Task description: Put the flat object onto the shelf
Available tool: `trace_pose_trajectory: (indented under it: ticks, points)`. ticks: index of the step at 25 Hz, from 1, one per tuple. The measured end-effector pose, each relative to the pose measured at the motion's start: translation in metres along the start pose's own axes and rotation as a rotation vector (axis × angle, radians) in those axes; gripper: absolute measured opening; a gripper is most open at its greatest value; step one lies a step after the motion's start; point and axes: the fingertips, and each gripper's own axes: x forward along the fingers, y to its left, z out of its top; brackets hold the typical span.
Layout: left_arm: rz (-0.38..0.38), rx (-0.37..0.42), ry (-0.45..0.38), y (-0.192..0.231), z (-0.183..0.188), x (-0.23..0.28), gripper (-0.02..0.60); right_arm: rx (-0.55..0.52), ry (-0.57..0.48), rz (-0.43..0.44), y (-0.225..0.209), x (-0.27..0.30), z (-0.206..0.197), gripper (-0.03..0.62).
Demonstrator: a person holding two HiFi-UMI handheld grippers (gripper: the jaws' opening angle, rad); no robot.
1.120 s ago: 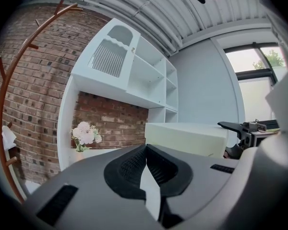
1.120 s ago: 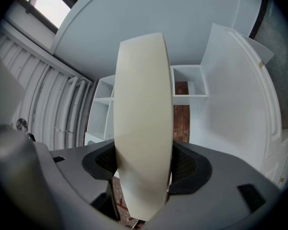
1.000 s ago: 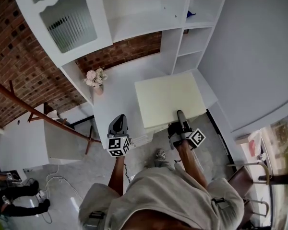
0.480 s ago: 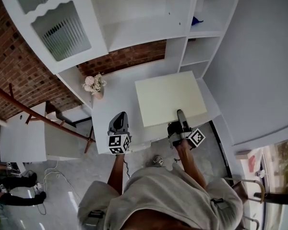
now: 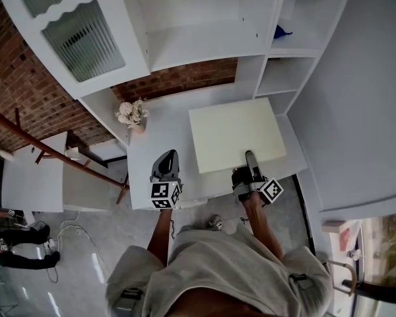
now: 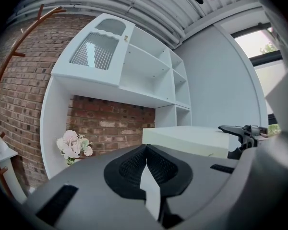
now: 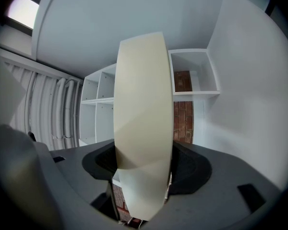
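One cream slab [image 5: 236, 135] clamped between right tongs [image 7: 143, 174].

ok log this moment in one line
right claw: shut on board edge | left claw: shut, empty | board: level over desk | shelf: not yet reached

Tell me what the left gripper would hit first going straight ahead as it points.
Probably the brick wall behind the desk, under the shelf. The left gripper, jaws shut, points between the flowers and the pale board; nothing nearer shows, though depth is unclear.
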Motion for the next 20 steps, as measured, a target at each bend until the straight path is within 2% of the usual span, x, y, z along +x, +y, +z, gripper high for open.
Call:
trace_pose_trajectory:
  ticks: [11, 20]
  points:
    - [-0.038, -0.009, -0.013, 0.025, 0.005, 0.006, 0.015, -0.015, -0.027, -0.004, 0.005, 0.011, -0.02, 0.301]
    - [-0.066, -0.014, -0.029, 0.034, 0.009, 0.0, 0.015, -0.059, -0.032, 0.094, 0.054, 0.025, -0.028, 0.301]
